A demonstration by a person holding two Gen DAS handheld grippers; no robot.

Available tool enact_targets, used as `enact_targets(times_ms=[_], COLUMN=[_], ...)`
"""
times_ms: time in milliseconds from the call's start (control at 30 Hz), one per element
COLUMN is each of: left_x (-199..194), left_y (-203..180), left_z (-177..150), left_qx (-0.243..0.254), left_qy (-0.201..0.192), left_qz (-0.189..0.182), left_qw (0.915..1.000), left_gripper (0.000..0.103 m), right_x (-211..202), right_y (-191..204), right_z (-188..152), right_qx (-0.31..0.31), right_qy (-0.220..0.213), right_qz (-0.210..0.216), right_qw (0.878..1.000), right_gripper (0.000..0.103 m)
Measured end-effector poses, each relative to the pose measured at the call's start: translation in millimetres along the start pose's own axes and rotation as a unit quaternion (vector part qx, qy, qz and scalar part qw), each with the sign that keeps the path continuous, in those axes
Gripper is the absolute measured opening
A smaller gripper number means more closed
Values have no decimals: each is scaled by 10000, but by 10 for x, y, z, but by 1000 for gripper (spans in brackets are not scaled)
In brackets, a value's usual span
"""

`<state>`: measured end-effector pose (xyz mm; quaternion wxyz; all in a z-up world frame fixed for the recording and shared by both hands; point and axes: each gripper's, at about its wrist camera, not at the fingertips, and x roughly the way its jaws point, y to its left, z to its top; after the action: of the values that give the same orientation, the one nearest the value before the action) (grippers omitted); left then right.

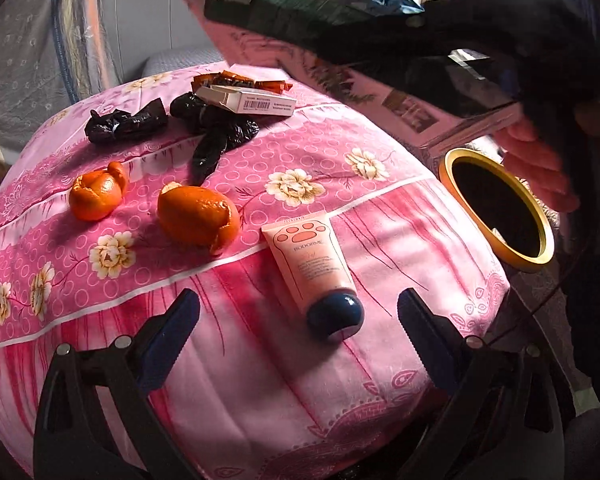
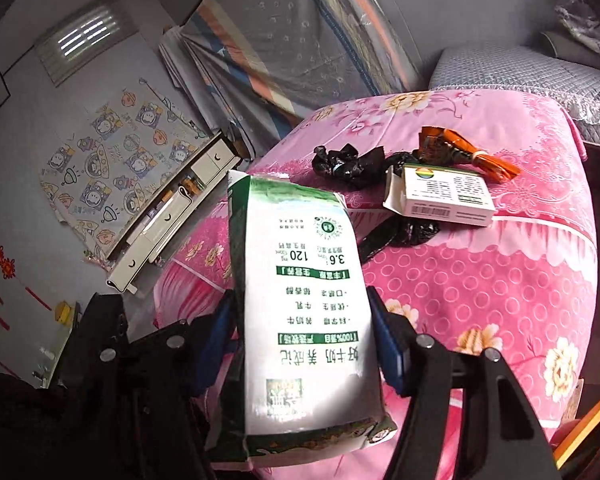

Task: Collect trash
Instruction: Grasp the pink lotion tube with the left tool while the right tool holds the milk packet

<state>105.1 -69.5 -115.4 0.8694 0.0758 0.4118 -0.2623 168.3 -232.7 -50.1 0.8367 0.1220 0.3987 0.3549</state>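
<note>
My right gripper point(image 2: 304, 332) is shut on a white and green milk carton point(image 2: 304, 304) and holds it above the pink cloth; the carton also shows in the left wrist view point(image 1: 284, 12), raised at the top. My left gripper point(image 1: 300, 320) is open and empty, low over the pink cloth point(image 1: 236, 380), with a pink cream tube point(image 1: 316, 268) between its fingers' line. Two orange peels point(image 1: 198, 218) point(image 1: 96, 194), black crumpled bags point(image 1: 126, 122) point(image 2: 346, 164), a small white box point(image 1: 252, 100) point(image 2: 446, 194) and orange wrappers point(image 1: 244, 80) point(image 2: 468, 148) lie further back.
A round bin with a gold rim point(image 1: 500, 208) stands to the right of the cloth-covered surface, below the right hand point(image 1: 540, 168). A grey cushioned seat point(image 2: 532, 76) lies behind. A white drawer unit point(image 2: 168, 216) stands at the left by the wall.
</note>
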Motion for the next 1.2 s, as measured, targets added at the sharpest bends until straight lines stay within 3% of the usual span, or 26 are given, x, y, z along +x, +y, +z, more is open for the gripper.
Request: enact_targets(times_ms=[167, 300, 467, 533, 767, 900, 933, 1067, 1133, 1200], left_x=[157, 262, 320, 286, -57, -438, -528, -818, -817, -736], left_y=[-26, 18, 39, 33, 113, 83, 69, -48, -76, -24], left_z=[39, 78, 57, 43, 44, 137, 165, 298, 347, 342], left_qx=[-149, -309, -371, -333, -471, -315, -273, -17, 84, -8], left_qy=[208, 349, 420, 366, -179, -873, -1035, -1595, -1615, -1288], left_qz=[46, -19, 51, 51, -71, 311, 367, 585, 733, 468], left_qw=[9997, 9989, 9984, 9988, 9987, 9952, 9936, 9855, 9841, 9906], left_gripper=[93, 71, 65, 35, 35, 31, 18, 18, 18, 19], right_x=[-275, -476, -663, -719, -820, -861, -871, -912, -903, -886], right_y=[-88, -152, -203, -212, -174, -167, -168, -189, -208, -235], right_z=[-185, -319, -427, -446, -496, -515, -523, -568, -594, -627], right_qx=[174, 304, 433, 469, 500, 534, 556, 634, 680, 770], right_qy=[-242, -413, -603, -652, -778, -846, -861, -925, -915, -881], right_qz=[-30, -36, -109, -141, -177, -221, -235, -252, -282, -254], right_qw=[9996, 9987, 9972, 9967, 9956, 9947, 9945, 9934, 9931, 9928], right_gripper=[60, 60, 60, 60, 60, 60, 60, 60, 60, 60])
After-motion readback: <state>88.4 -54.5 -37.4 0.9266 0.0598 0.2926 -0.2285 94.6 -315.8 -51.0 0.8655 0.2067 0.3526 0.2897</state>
